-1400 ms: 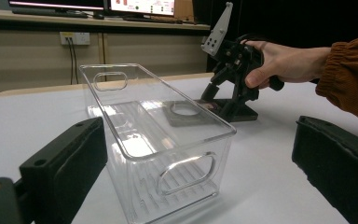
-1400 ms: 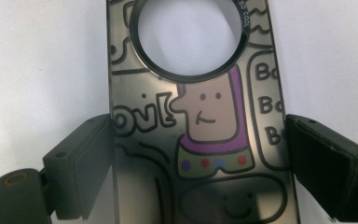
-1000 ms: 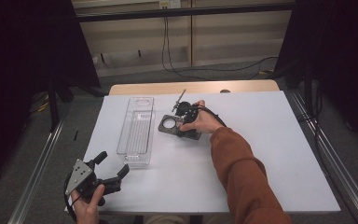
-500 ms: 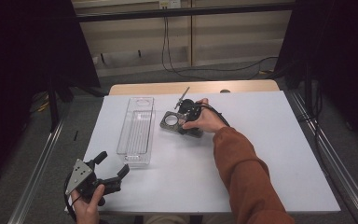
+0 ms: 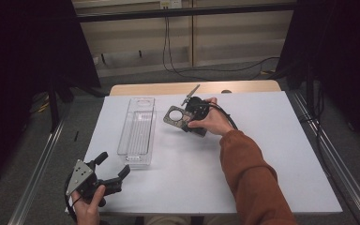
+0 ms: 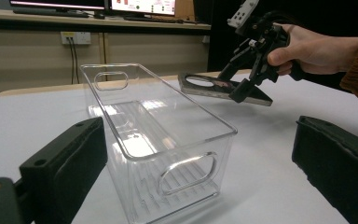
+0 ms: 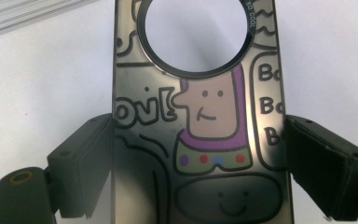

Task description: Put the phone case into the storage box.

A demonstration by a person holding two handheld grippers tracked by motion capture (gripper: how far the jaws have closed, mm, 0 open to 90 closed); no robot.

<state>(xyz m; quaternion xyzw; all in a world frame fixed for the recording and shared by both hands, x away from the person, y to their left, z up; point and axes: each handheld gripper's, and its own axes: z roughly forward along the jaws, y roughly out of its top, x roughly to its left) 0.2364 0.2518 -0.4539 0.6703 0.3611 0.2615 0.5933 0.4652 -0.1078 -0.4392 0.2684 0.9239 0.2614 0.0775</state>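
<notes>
In the high view's lower left, the left hand-held gripper (image 5: 107, 173) rests near the front edge of the white counter (image 5: 272, 154), its jaws spread wide and empty. Just beyond it, left of centre, lies a clear plastic bin (image 5: 138, 130), long and open-topped, with oval handle cutouts in its end walls. Farther back, at the frame's centre, the right hand-held gripper (image 5: 187, 123) clamps a dark metal plate (image 5: 175, 116) — a flat plaque with a round hole and cartoon drawings — by its two long edges. In the left gripper view the plate (image 6: 223, 88) is tilted, just beside the bin's far right rim. A rust-coloured sleeve (image 5: 248, 173) runs toward the lower right.
</notes>
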